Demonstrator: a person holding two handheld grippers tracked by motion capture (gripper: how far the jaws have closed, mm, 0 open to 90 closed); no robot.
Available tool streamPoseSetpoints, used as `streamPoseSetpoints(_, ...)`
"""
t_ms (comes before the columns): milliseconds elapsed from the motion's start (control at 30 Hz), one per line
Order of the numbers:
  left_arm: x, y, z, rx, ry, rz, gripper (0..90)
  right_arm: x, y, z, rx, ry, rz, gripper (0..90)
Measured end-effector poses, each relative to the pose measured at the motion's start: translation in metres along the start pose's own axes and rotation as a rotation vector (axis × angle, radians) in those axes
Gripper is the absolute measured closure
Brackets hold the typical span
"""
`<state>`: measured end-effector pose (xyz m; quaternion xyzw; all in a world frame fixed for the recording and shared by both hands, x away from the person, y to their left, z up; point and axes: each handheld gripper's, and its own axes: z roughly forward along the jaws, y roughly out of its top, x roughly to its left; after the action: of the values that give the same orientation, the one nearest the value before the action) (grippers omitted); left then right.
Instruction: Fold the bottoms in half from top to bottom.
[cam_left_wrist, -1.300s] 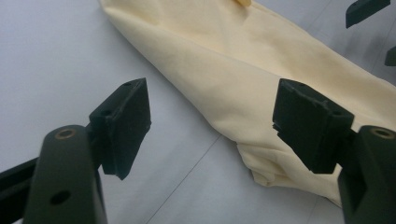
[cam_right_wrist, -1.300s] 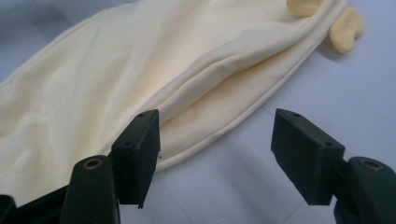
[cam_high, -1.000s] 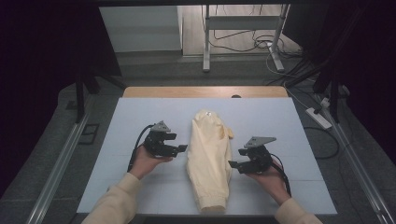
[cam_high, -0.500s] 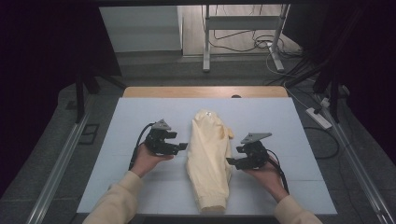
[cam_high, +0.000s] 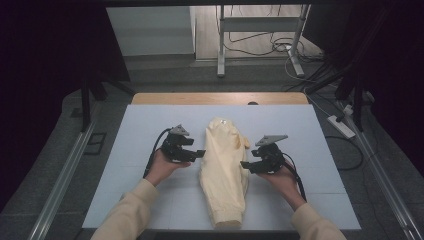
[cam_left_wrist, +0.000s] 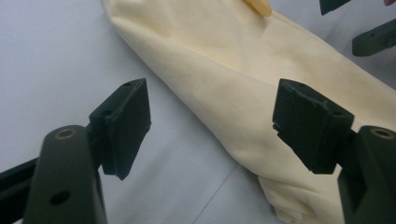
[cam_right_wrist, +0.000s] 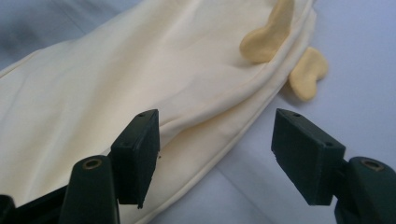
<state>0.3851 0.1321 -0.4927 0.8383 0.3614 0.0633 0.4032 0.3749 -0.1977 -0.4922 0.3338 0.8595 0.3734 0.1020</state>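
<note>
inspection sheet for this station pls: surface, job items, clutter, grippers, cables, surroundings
Surface: pale blue mat over a wooden table.
Job's things: cream folded garment lying lengthwise at mid-mat.
Clutter: nothing seen.
Grippers: left hand-held gripper open at the garment's left edge; right hand-held gripper open at its right edge; neither grips the cloth.
Cables: black gripper cable on the left, another on the right; floor cables behind the table.
Surroundings: metal stand, power strip, dark curtains.
</note>
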Motion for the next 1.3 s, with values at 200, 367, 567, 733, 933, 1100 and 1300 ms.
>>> streamPoseSetpoints(200,0.006,0.007,0.005,-0.011,-0.004,-0.018,27.2,-0.009,0.007,0.006,-0.005,-0.011,0.015,32.8)
streamPoseSetpoints(367,0.009,0.007,0.009,0.0,0.0,-0.031,26.9,-0.012,0.012,0.009,-0.011,-0.015,0.019,32.8)
streamPoseSetpoints(567,0.011,0.01,0.01,-0.011,0.0,-0.036,27.1,-0.015,0.017,0.012,-0.012,-0.016,0.025,32.7)
streamPoseSetpoints(733,0.014,0.016,0.015,-0.012,-0.002,-0.04,26.8,-0.017,0.023,0.014,-0.023,-0.014,0.027,32.8)
streamPoseSetpoints(933,0.022,0.021,0.019,-0.008,0.0,-0.051,26.7,-0.022,0.028,0.016,-0.034,-0.013,0.039,32.7)
streamPoseSetpoints(1100,0.028,0.026,0.019,-0.019,0.011,-0.059,25.8,-0.025,0.035,0.016,-0.053,-0.01,0.042,32.8)
streamPoseSetpoints(1300,0.039,0.034,0.025,-0.021,0.022,-0.071,25.0,-0.032,0.043,0.013,-0.076,-0.016,0.045,33.2)
